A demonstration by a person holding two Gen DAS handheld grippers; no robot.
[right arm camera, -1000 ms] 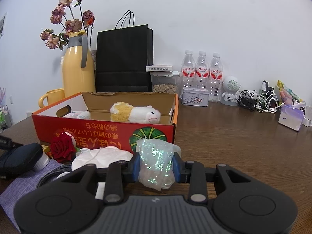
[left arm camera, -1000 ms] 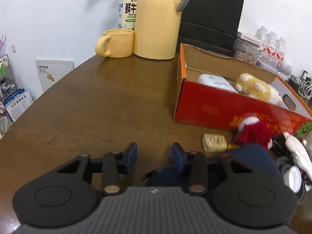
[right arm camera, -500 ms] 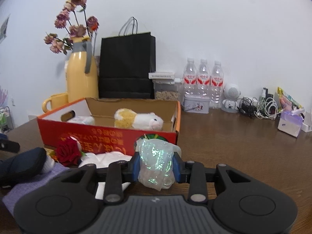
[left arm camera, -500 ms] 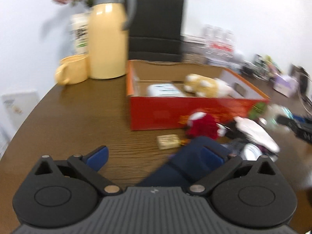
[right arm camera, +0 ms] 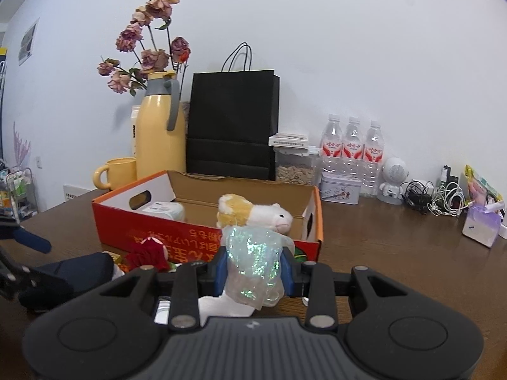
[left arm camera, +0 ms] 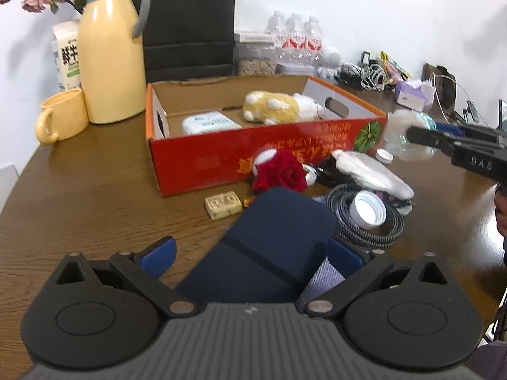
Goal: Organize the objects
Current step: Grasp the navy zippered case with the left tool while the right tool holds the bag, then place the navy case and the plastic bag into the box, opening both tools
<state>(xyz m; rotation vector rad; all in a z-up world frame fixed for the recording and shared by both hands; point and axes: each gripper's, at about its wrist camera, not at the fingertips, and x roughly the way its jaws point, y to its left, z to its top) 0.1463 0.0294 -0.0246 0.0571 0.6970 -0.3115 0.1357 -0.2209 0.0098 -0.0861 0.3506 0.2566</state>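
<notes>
Two claws in play: the left claw [left arm camera: 250,258] gapes wide around a navy pouch [left arm camera: 269,247], lower centre. Right claw [right arm camera: 253,272] pinches a glittery bag [right arm camera: 253,262] before the red box [right arm camera: 202,240].

Glittery pouch [right arm camera: 253,262] upright, navy case [left arm camera: 269,247] — tilted

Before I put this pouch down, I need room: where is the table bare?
Bare wood lies left of the red box, between it and the mug, and to the box's right, before the cables and bottles. In front of the box it is crowded: rose, cord, cap, navy case.
</notes>
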